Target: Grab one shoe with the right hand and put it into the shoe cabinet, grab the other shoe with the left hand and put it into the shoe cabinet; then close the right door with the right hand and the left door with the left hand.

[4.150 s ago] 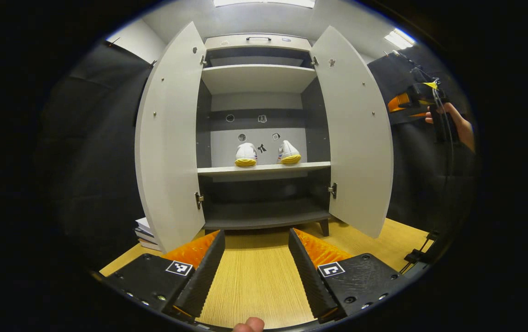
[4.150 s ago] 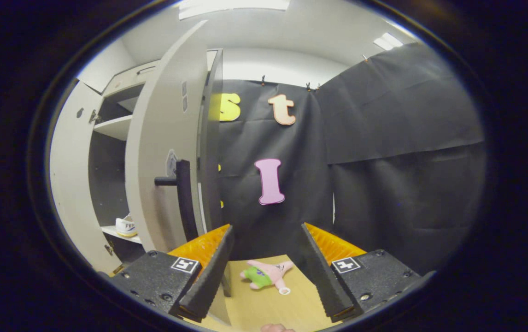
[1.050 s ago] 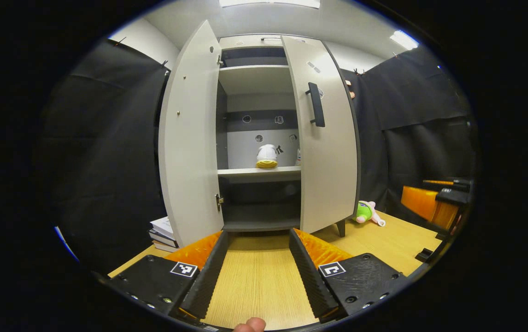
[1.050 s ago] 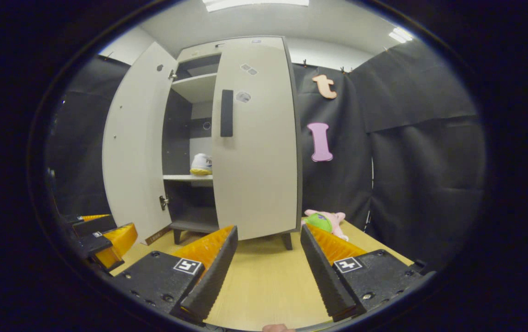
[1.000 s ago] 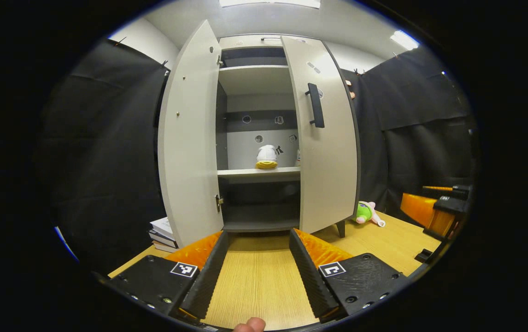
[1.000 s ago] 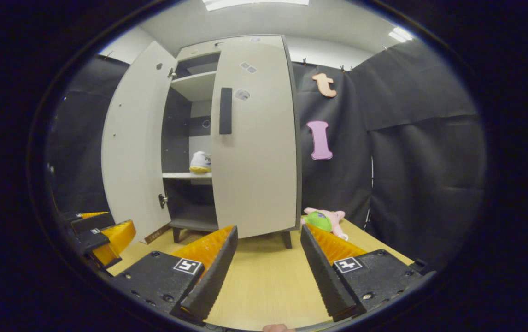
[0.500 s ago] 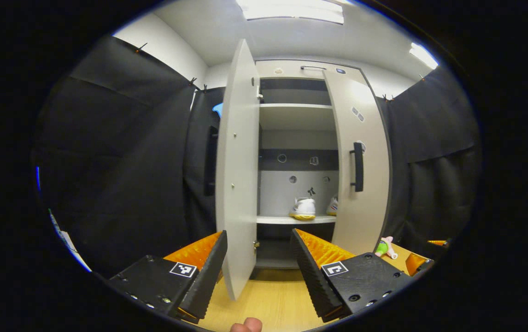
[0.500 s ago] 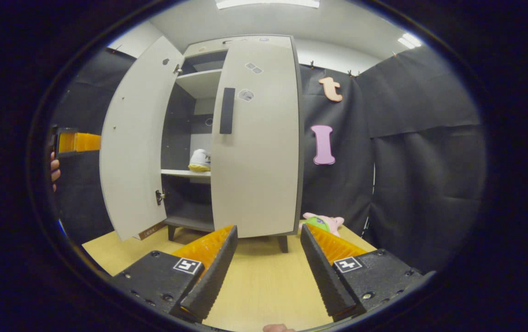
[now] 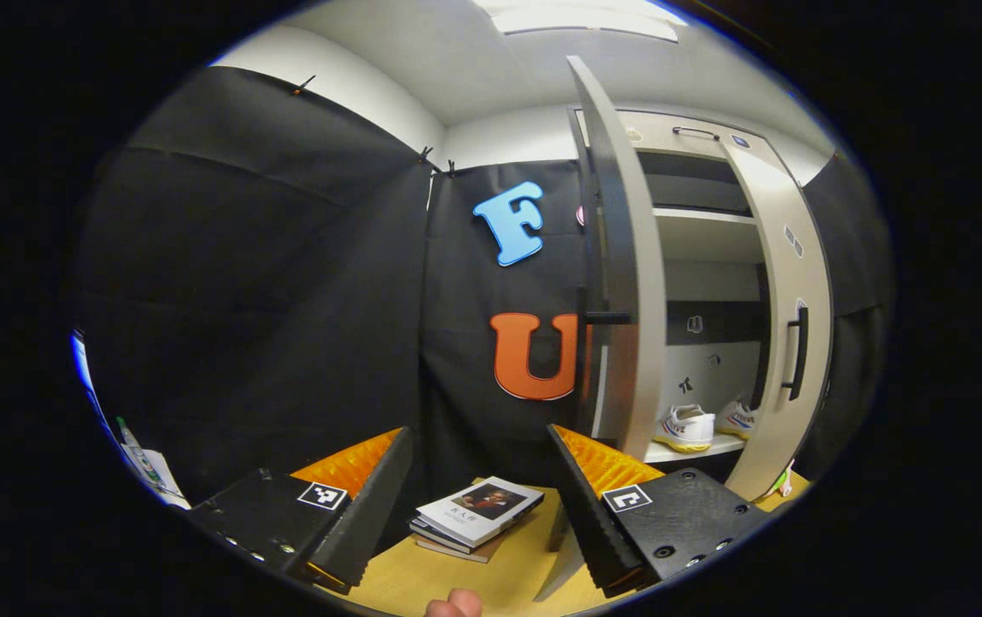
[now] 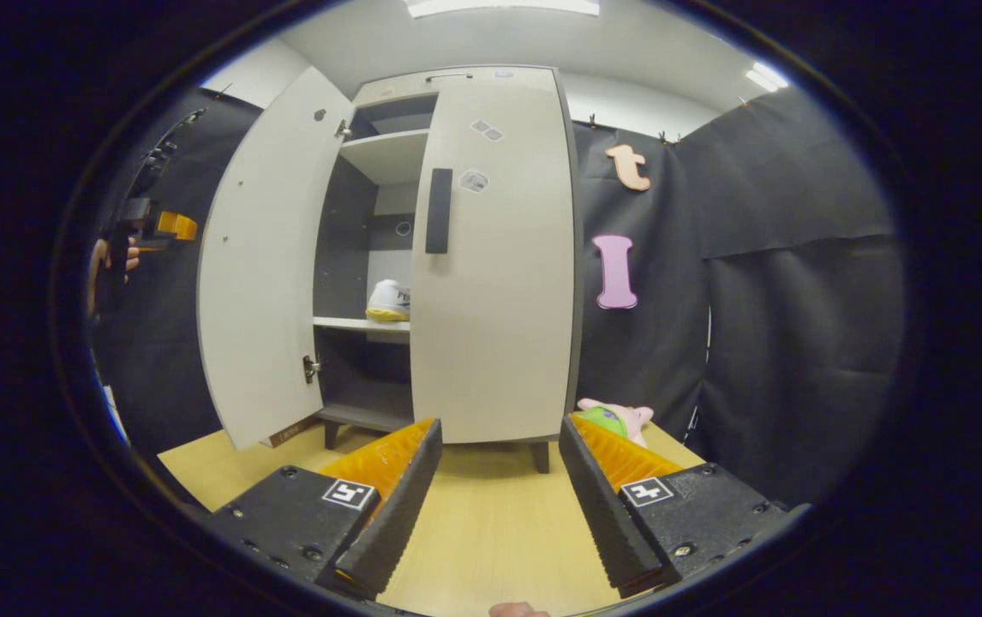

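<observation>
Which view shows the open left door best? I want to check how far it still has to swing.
The right gripper view: the left door shows its whole inner face, swung wide. In the left gripper view the left door appears nearly edge-on, close by.

Light comes from ceiling panels (image 10: 504,7) overhead, bright enough to blow out white in both views. The pale door (image 10: 491,257) and the wooden surface (image 10: 491,531) are evenly lit; the lower cabinet (image 10: 362,377) sits in shadow, and the black cloth (image 9: 251,300) soaks up light. Fisheye bending curves the door edges strongly toward the rim. Focus is sharp, with no motion blur.
</observation>
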A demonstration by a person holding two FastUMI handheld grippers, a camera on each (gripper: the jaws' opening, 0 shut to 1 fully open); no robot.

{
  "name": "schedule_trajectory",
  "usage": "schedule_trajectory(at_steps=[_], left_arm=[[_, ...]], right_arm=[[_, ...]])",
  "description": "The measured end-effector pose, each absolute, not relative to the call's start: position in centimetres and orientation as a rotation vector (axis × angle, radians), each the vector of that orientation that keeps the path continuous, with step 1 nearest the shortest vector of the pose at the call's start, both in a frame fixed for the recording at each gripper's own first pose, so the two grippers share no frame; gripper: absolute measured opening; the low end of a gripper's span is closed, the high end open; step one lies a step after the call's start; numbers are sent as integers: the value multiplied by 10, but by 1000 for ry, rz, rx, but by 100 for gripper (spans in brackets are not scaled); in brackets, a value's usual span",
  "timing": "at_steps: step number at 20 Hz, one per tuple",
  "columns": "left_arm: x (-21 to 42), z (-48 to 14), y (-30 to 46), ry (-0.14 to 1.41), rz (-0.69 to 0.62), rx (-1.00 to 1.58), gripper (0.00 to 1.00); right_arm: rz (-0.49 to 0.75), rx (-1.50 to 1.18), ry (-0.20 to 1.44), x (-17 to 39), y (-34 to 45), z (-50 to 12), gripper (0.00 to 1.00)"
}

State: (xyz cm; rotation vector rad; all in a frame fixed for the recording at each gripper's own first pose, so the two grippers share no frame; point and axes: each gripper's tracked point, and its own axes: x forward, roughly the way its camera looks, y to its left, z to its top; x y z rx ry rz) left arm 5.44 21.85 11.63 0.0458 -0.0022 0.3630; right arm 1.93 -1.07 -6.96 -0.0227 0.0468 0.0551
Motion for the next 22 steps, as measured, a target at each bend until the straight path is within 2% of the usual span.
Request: schedule_trajectory(at_steps=[8,22], left_arm=[[95,133,233,-7,333,84,93],[102,132,206,15,267,49,91]], right_arm=[[23,-15,61,22,-21,-75,90],[32,-17,38,28,-18,-64,90]])
